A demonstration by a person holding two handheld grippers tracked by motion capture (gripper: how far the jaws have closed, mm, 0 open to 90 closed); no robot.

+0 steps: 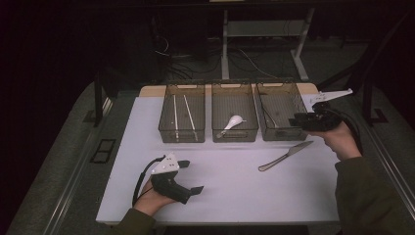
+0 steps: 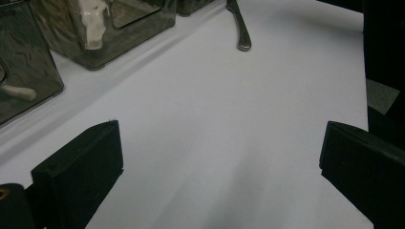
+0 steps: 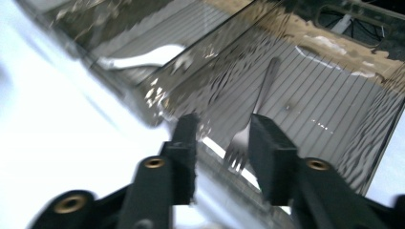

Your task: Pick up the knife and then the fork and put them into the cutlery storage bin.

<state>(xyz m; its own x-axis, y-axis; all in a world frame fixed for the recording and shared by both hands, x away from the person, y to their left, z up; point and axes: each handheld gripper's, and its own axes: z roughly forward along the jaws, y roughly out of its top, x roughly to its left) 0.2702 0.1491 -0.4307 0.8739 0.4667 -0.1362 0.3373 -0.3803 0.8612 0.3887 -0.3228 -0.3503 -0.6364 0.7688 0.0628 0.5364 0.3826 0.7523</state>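
Metal fork (image 3: 248, 138) lies inside the right-hand bin (image 1: 279, 117), just past the right gripper (image 3: 222, 143), whose jaws stand partly apart and hold nothing. The drop looks done. Next likely comes the knife (image 1: 286, 155), lying on the table in front of that bin. The left gripper (image 1: 188, 177) rests wide open and empty.

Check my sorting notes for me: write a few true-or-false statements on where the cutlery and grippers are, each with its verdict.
1. The fork lies in the right bin. True.
2. The knife is in the middle bin. False: it lies on the table.
3. The middle bin holds a white spoon. True.
4. The left gripper grips the knife. False: its jaws are wide open, nothing between them.
5. The right gripper is at the left bin. False: at the right bin.
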